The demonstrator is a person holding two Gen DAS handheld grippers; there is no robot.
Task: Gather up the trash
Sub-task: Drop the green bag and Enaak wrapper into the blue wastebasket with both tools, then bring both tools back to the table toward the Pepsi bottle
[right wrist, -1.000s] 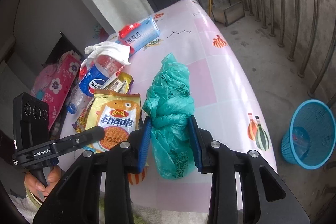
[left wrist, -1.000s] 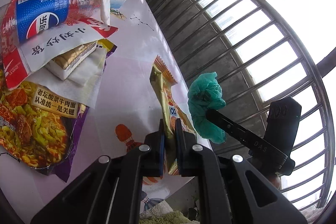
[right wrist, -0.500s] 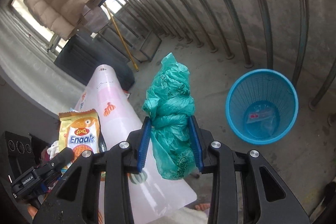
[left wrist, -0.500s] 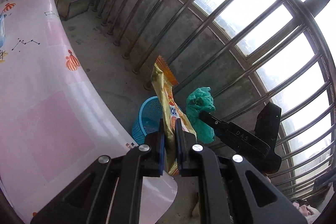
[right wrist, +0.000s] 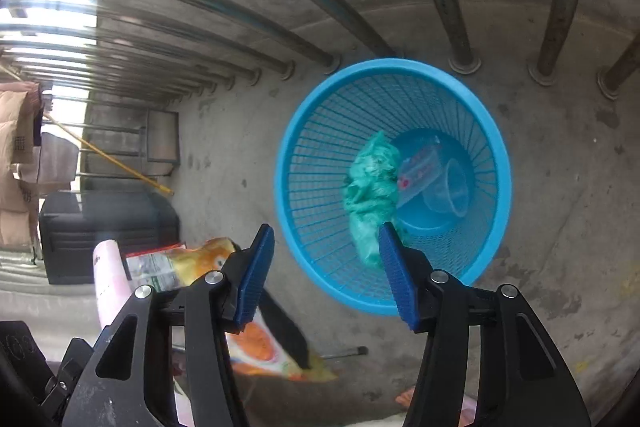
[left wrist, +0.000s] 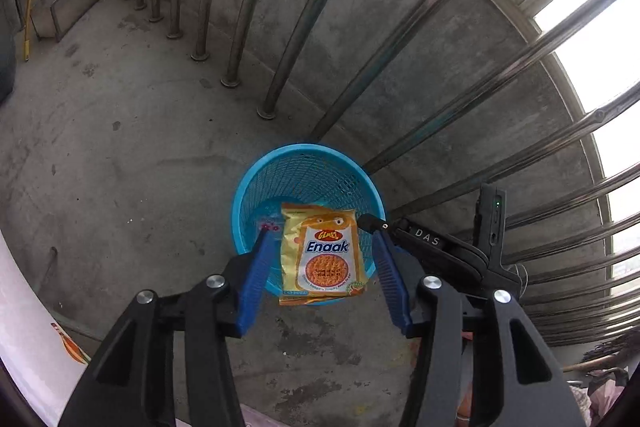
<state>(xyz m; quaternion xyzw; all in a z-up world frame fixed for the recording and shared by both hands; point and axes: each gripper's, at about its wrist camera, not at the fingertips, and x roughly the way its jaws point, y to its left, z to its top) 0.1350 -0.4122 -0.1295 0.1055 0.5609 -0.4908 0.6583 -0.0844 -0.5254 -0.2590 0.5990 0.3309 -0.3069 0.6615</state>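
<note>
Snack packet (left wrist: 322,254) and green bag (right wrist: 372,195) hang over basket (right wrist: 304,115), tongs (left wrist: 322,277) spread.

Basket (right wrist: 496,163) blue mesh; snack packet (left wrist: 322,255) yellow-orange, blue lettering; plastic bag (right wrist: 372,187) teal; floor (left wrist: 120,131) grey.

We have opened both grippers over the blue basket (right wrist: 394,183): the left gripper (left wrist: 322,283) has let go of the snack packet (left wrist: 322,255), now loose between its fingers, and the right gripper (right wrist: 326,271) has released the green bag (right wrist: 372,195), ahead of its fingertips.
</note>
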